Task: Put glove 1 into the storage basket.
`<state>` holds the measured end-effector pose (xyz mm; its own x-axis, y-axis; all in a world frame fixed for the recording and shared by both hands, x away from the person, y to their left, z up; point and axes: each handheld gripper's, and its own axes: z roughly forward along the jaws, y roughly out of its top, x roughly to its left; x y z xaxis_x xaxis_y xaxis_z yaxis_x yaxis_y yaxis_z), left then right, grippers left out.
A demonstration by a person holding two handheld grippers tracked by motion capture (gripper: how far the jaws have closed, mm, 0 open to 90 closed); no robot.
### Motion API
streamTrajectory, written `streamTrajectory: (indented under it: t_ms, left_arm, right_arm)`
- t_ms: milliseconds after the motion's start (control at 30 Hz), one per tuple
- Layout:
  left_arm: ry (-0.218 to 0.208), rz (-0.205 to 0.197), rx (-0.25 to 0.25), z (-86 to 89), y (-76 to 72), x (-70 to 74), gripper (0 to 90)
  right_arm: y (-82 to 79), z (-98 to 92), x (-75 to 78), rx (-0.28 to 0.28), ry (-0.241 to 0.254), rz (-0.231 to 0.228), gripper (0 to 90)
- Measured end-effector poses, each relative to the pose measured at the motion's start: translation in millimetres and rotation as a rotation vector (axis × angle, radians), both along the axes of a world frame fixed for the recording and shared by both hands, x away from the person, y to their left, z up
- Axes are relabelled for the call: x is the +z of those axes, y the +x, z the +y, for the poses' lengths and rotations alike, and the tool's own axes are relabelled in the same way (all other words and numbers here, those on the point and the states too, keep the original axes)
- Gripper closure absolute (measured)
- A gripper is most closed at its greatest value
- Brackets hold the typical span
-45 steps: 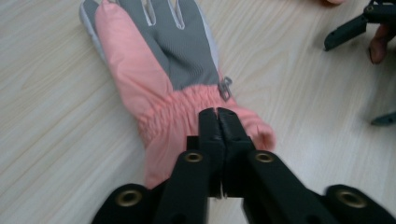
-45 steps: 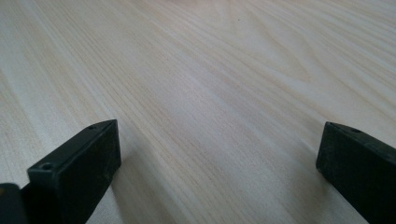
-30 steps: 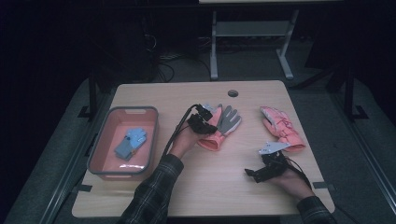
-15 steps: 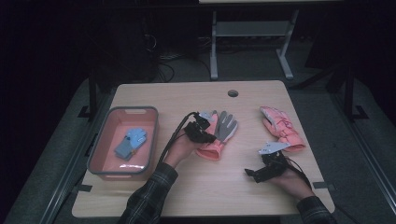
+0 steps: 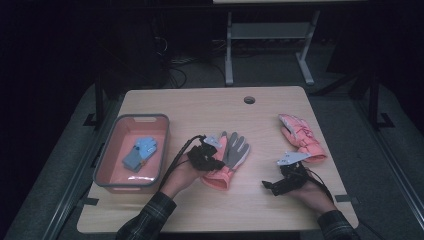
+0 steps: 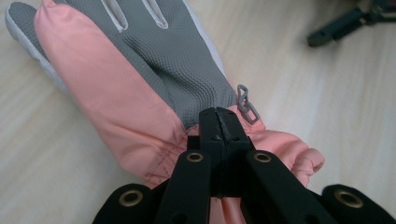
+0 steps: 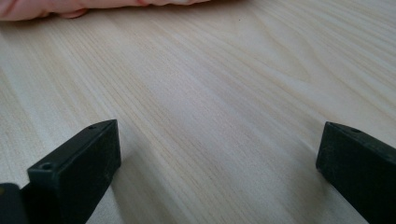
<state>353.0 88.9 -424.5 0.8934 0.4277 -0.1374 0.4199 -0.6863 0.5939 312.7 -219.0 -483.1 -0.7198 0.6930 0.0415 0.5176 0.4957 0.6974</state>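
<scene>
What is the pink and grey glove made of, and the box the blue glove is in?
The pink and grey glove looks like padded fabric: smooth, slightly shiny pink cloth with stitched seams, and a grey palm with a bumpy, grippy texture, maybe rubbery. The box looks like hard plastic, pink with a grey rim and smooth, moulded walls. The blue glove seems soft, perhaps knitted; it's too small to tell.

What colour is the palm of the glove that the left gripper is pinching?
Grey, textured, on the pink glove; the left gripper view shows it best.

Bare table lies open behind both gloves — the bin walls off the left edge.
</scene>
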Motion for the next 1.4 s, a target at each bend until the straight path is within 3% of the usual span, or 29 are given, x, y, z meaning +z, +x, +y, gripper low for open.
streamTrajectory:
  t_ms: [333, 467, 533, 700, 767, 867, 967, 1133, 1400]
  left_arm:
    - [-0.034, 0.018, -0.049, 2.5, -36.9, 1.2, 89.8]
    - [-0.059, -0.025, -0.008, 10.8, -37.2, 11.8, 89.8]
    - [-0.064, -0.043, 0.043, 18.7, -38.1, 15.4, 89.7]
    - [-0.014, -0.029, 0.142, 31.6, -44.6, 10.9, 89.7]
    - [0.03, -0.026, 0.144, 32.0, -47.8, 5.9, 89.8]
    - [0.053, -0.008, 0.153, 29.6, -48.4, -1.9, 89.7]
    - [0.037, 0.006, 0.144, 25.1, -46.5, -5.1, 89.7]
    - [0.02, -0.003, 0.099, 8.5, -43.3, -8.0, 89.8]
    - [0.026, -0.005, 0.024, -18.2, -41.3, -12.7, 89.8]
  right_arm:
    - [-0.3, 0.0, 0.0, -0.003, 0.0, 0.0, 0.0]
    - [-0.5, 0.1, 0.0, -0.004, -0.001, -0.001, 0.0]
    - [-0.7, -0.1, -0.1, -0.002, -0.001, -0.003, 0.0]
    - [-0.8, -0.1, -0.1, -0.001, -0.001, -0.002, 0.0]
    - [-0.9, -0.2, -0.1, -0.001, -0.001, -0.002, 0.0]
    - [-1.0, -0.2, -0.1, -0.001, -0.001, -0.002, 0.0]
    - [-1.0, -0.2, 0.0, -0.001, -0.001, -0.002, 0.0]
    - [-1.5, -0.8, 0.0, 0.003, -0.003, -0.003, 0.0]
    - [-2.5, -3.3, 0.0, 0.006, 0.0, -0.003, 0.0]
